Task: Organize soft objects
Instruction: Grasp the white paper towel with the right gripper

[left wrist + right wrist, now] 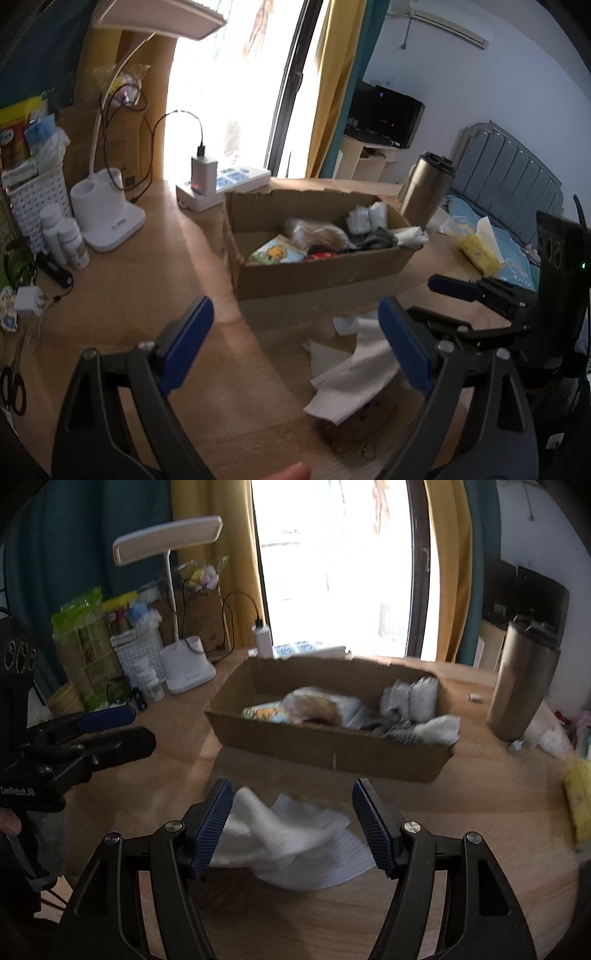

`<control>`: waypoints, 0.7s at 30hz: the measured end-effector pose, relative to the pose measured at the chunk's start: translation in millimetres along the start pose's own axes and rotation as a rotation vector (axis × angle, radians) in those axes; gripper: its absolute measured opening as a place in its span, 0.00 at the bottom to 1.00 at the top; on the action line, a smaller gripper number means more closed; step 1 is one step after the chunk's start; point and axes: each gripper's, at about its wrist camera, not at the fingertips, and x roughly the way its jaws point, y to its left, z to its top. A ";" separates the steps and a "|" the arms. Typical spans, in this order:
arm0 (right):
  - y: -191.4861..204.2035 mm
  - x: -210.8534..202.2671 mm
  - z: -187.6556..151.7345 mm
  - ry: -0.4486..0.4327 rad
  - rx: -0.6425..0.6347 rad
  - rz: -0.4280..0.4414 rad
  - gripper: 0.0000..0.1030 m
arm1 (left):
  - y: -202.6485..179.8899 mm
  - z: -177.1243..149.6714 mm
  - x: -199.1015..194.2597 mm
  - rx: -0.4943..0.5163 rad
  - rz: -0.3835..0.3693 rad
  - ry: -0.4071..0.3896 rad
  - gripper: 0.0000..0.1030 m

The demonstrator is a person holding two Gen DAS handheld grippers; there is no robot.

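Note:
A white cloth (pixel 291 845) lies crumpled on the wooden table in front of a cardboard box (pixel 332 749); it also shows in the left wrist view (pixel 351 380). The box (pixel 317 273) holds several soft items, among them rolled grey socks (pixel 410 698) and a brown furry piece (pixel 314 705). My right gripper (pixel 291 823) is open, its blue pads either side of the cloth, just above it. My left gripper (pixel 295 347) is open and empty, left of the cloth. The right gripper (pixel 476 295) shows at the right of the left wrist view.
A white desk lamp (pixel 184 664), a white basket (pixel 33 206), small bottles (pixel 66 236) and a power strip (pixel 221 184) stand at the back left. A steel tumbler (pixel 521 686) stands right of the box. A yellow tissue pack (pixel 480 251) lies at the right.

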 end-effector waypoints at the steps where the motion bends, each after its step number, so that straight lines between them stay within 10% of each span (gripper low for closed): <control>1: 0.9 1.6 -1.7 0.007 -0.001 0.001 0.69 | 1.8 -1.8 0.2 -0.003 0.001 0.004 0.89; 9: 6.2 11.2 -14.6 0.065 -0.005 0.005 0.66 | 14.2 -14.3 1.4 -0.024 0.007 0.026 0.89; 21: 11.8 7.1 -20.0 0.053 -0.053 -0.007 0.09 | 12.5 -19.3 1.0 -0.021 0.005 0.036 0.89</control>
